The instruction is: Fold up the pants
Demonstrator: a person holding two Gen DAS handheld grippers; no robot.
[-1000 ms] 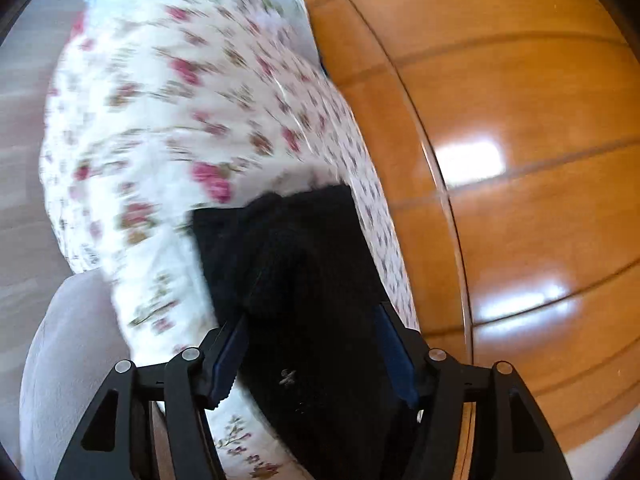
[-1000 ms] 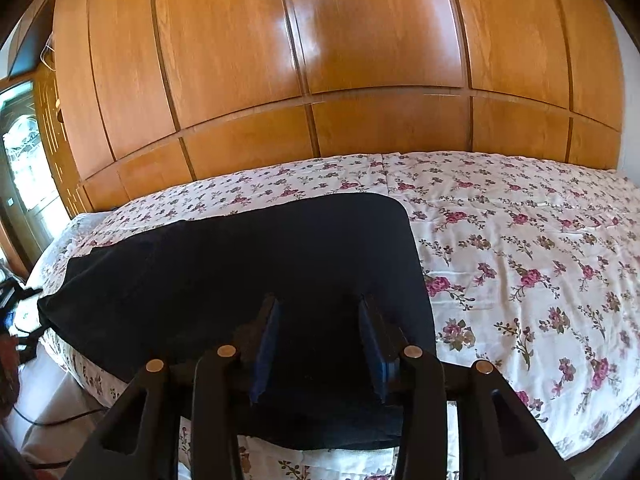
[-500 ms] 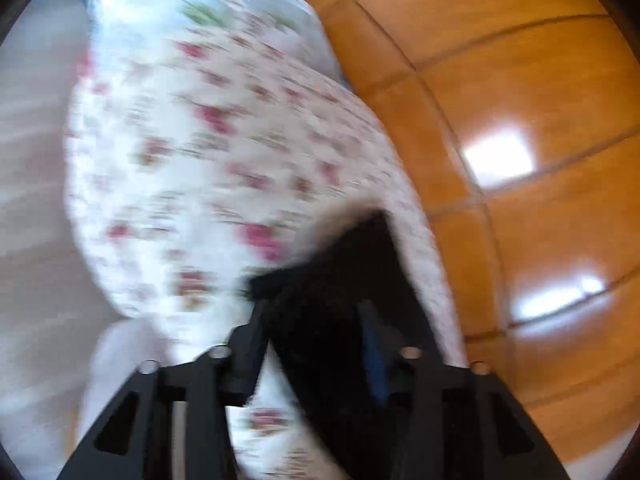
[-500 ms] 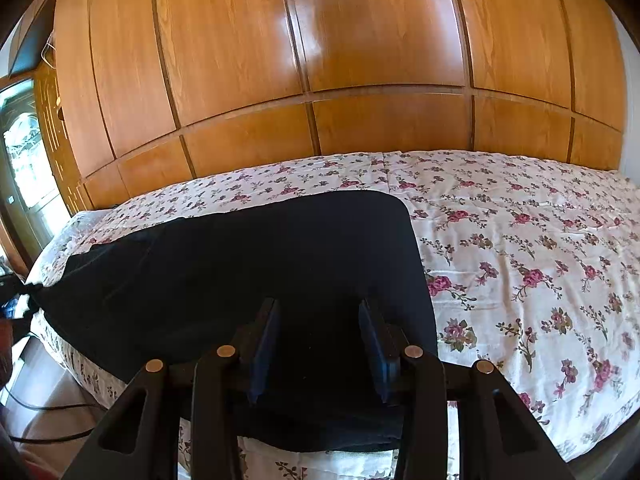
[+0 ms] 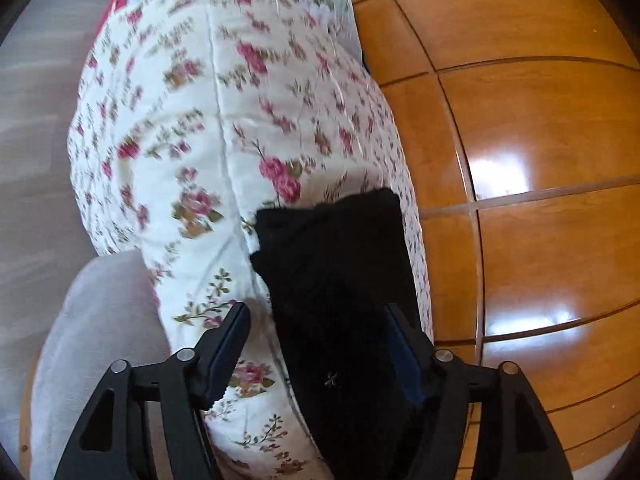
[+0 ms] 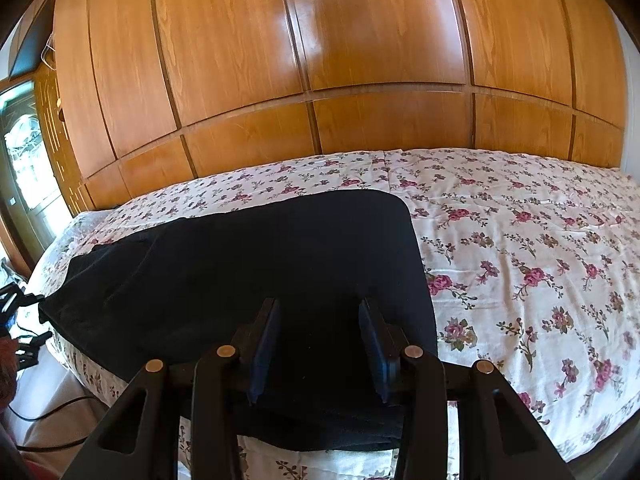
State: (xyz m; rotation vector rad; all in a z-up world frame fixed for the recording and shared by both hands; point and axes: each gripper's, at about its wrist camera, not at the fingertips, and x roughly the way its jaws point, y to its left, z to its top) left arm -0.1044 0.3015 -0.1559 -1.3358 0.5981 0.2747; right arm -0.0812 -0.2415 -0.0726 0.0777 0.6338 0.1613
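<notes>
1. Left gripper is standing wide apart, its jaws just been opening; the black pants are lying between them, pressing w/ the right finger only, the left finger clear over the bedspread.
2. Right gripper is sitting partly open over the pants; can't tell if the pads are pinching the cloth.
3. Pants are lying flat along the bed's near edge, stretching left from the right gripper, their far end under the left one.
4. Wood wardrobe is standing beyond the bed.
</notes>
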